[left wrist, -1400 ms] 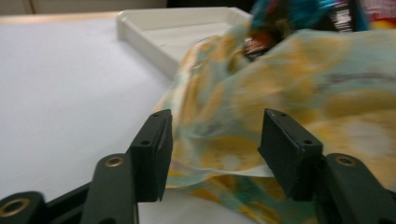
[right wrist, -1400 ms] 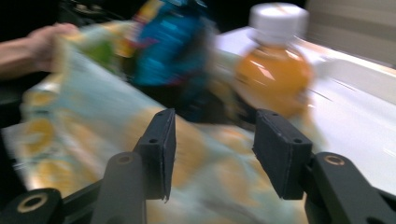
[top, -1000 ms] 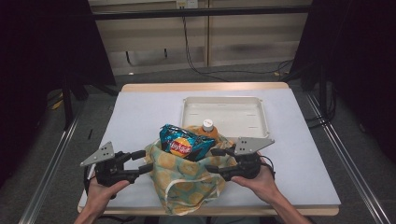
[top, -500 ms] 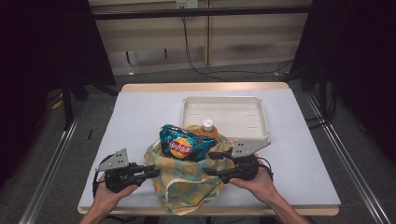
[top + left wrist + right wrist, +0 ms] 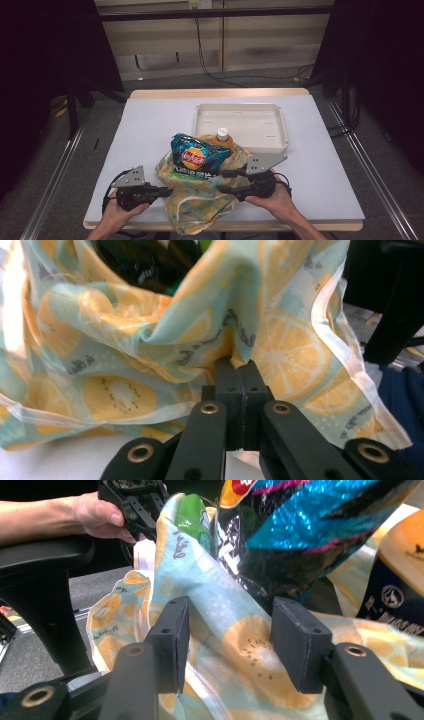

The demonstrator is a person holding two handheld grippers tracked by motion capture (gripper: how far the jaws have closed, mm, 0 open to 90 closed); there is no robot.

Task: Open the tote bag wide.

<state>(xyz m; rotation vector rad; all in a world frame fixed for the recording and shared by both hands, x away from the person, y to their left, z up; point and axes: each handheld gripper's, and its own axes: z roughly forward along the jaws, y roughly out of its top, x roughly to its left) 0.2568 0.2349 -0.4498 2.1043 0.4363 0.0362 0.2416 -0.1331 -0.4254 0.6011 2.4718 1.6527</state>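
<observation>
Evidently the fruit-print cloth bag (image 5: pixel 200 197) lies at the near edge of the worktop (image 5: pixel 150 125), with a crisp packet (image 5: pixel 196 156) and a bottle (image 5: pixel 222 137) poking from its mouth, so each side gets taken to spread it. The left hand-held gripper (image 5: pixel 239 371) has just closed, jaws pinching a fold of cloth. The right hand-held gripper (image 5: pixel 227 640) has been closing; its jaws straddle the cloth, not yet pressing.
</observation>
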